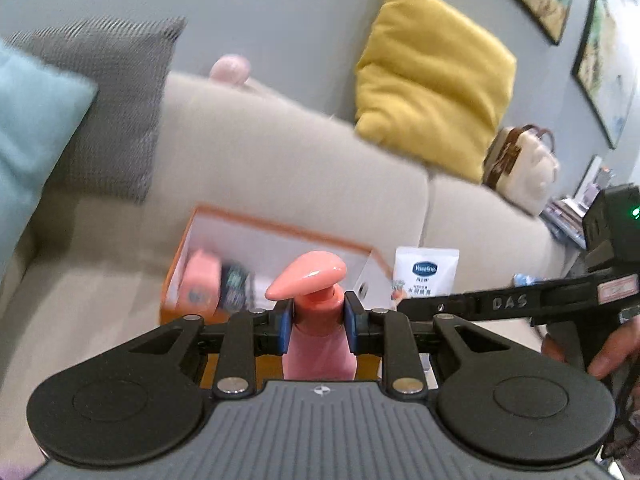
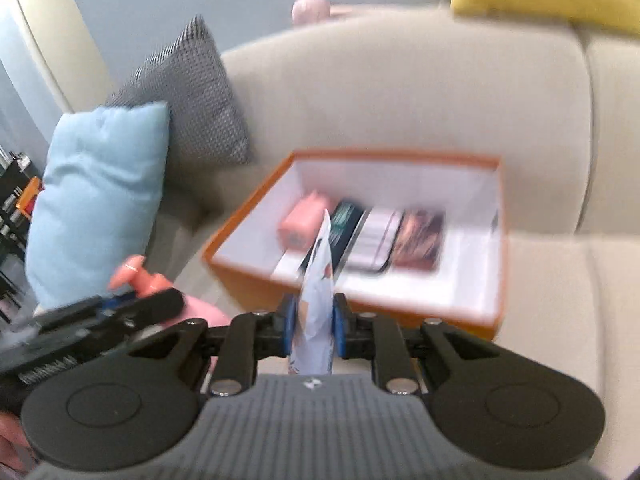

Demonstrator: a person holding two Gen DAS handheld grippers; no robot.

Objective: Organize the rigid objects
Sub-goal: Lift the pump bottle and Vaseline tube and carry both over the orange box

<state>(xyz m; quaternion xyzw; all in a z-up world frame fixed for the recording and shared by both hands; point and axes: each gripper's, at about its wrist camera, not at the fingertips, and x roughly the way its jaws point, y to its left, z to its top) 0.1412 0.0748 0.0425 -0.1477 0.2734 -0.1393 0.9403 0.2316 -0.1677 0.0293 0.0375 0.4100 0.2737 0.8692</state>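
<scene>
Open box (image 2: 256, 280) sits on the sofa seat (image 2: 552, 300), several small items side by side inside it; two cushions (image 2: 100, 200) stand left of the box against the backrest, a third cushion (image 1: 432, 80) far right, a bag (image 1: 528, 168) beyond it.

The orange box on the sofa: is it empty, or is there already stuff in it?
Not empty. The orange box already holds a pink container and three flat packets lying side by side.
</scene>
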